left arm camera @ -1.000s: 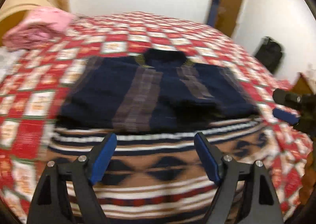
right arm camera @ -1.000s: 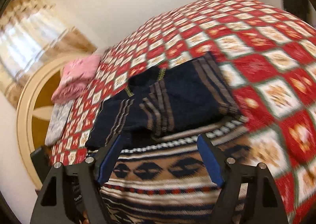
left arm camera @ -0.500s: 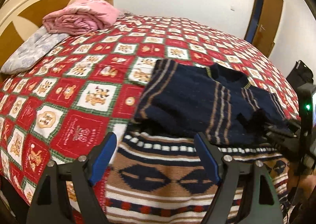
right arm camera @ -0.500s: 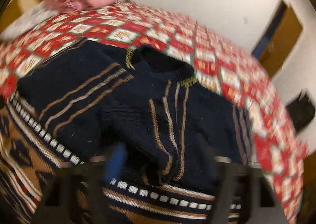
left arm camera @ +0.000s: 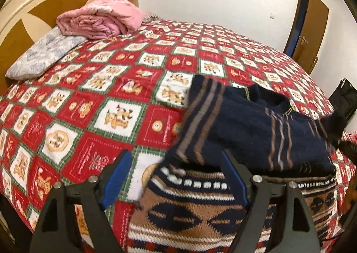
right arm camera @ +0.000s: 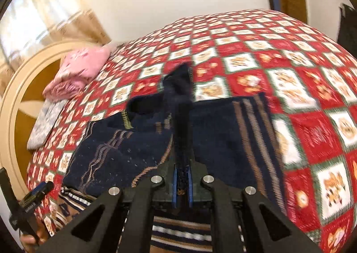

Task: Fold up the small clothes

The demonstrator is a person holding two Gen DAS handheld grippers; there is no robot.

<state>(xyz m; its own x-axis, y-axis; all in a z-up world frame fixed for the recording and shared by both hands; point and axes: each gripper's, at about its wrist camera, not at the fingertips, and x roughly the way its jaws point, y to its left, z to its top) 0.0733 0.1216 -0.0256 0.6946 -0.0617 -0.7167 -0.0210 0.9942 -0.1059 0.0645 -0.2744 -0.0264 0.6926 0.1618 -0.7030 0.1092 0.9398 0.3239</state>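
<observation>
A navy sweater (left arm camera: pixel 245 128) with brown stripes and a brown patterned hem (left arm camera: pixel 189 215) lies flat on the red patchwork quilt (left arm camera: pixel 100 101). My left gripper (left arm camera: pixel 175 159) is open just above the hem's left corner, its blue pads on either side of the fabric edge without pressing it. My right gripper (right arm camera: pixel 182 170) has its jaws closing tight on the sweater's dark sleeve (right arm camera: pixel 178 101), which rises up from the pads over the body of the sweater (right arm camera: pixel 223 136). The left gripper (right arm camera: pixel 38 192) shows at the lower left of the right wrist view.
A folded pink blanket (left arm camera: pixel 100 18) and a grey floral pillow (left arm camera: pixel 44 52) lie by the round headboard (left arm camera: pixel 20 23). A brown door (left arm camera: pixel 310 27) and a black bag (left arm camera: pixel 343 101) stand beyond the bed's far side. Bare quilt spreads left of the sweater.
My right gripper went from open to shut on the sleeve and drew it up over the sweater. The left gripper slid left to the hem's corner, still open.
</observation>
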